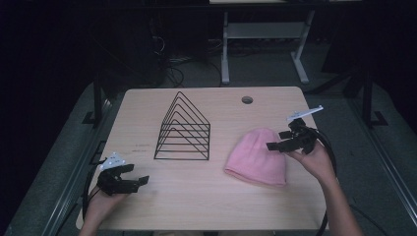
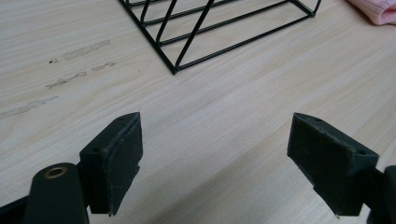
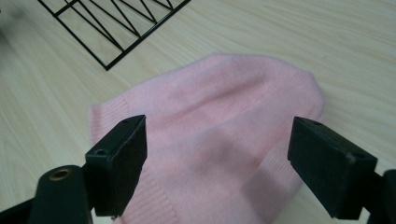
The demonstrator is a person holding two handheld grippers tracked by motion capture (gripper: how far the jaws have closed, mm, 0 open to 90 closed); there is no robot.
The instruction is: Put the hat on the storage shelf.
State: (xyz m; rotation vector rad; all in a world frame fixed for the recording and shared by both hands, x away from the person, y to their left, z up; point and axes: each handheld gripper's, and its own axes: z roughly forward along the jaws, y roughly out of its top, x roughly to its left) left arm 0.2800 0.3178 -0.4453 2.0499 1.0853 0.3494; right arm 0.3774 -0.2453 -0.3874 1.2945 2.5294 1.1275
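Table: a light wood-grain table [image 1: 206, 206] is carrying everything here; a round cable hole [image 1: 247, 100] is sitting near its far edge
Wire rack: a black wire file rack [image 1: 183, 129] with triangular dividers is standing upright a little left of the table's middle; its near corner is showing at the top of the left gripper view [image 2: 219, 32] and a corner of it is showing at the top left of the right gripper view [image 3: 112, 28]
Beanie: a pink knit beanie [image 1: 257, 158] is lying flat on the table just right of the rack, apart from it, with its ribbed cuff facing the person's side; in the right gripper view [image 3: 210, 135] it is lying below and between the two black jaws, and its edge is peeking into the top right corner of the left gripper view [image 2: 378, 9]
Left gripper: the left gripper [image 1: 137, 176] is sitting low over the bare table at the near left, in the left hand [image 1: 101, 201], jaws spread wide with nothing between them, well apart from the rack
Right gripper: the right gripper [image 1: 276, 140] is hovering at the beanie's right edge, in the right hand [image 1: 319, 162], jaws spread wide over the beanie's crown, pinching nothing; whether the tips are touching the knit I cannot tell
Marks: faint scuff marks [image 2: 70, 65] are showing on the wood left of the rack
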